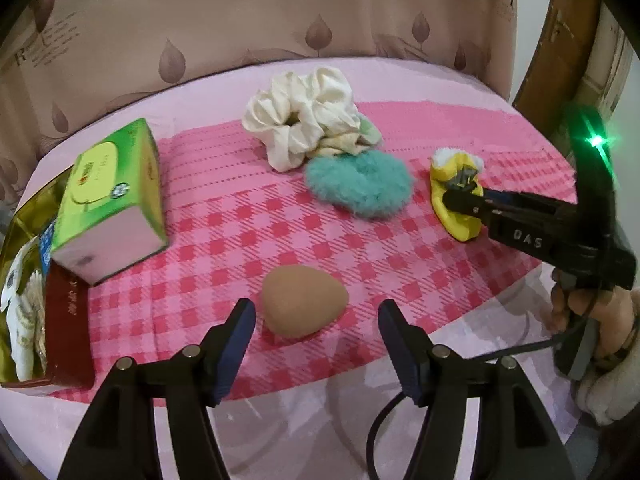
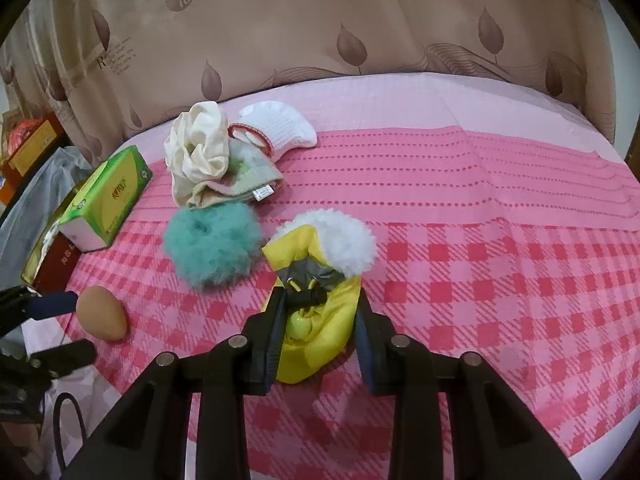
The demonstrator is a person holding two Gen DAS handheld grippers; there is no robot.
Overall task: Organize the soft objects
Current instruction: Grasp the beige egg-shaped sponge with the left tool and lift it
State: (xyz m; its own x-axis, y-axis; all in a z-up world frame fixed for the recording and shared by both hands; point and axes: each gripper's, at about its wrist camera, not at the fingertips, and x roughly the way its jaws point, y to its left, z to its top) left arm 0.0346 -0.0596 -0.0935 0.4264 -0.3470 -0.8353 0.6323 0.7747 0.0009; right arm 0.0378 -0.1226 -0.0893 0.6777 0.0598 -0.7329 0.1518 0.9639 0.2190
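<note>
Working two grabs at once on the pink checked cloth (image 2: 480, 280) covering the table. Left gripper (image 1: 316, 316) hanging over the near edge, jaws spread wide, straddling the tan egg-shaped sponge (image 1: 302, 300) without touching, likely lining up to close on it. Right gripper (image 2: 320, 316) sitting with jaws nearly pressed together, pinching the yellow fleece-lined bootie (image 2: 320, 292) by its narrow middle, probably since the fluffy cuff would slip. Teal fuzzy scrunchie (image 2: 212, 248) lying just beside the bootie, cream satin scrunchie (image 2: 198, 148) resting on a folded knit cloth (image 2: 240, 180) behind it, white knitted piece (image 2: 280, 124) further back, looking like a loose gathering pile. Green tissue box (image 1: 112, 200) leaning at the left edge, apart from the soft items.
</note>
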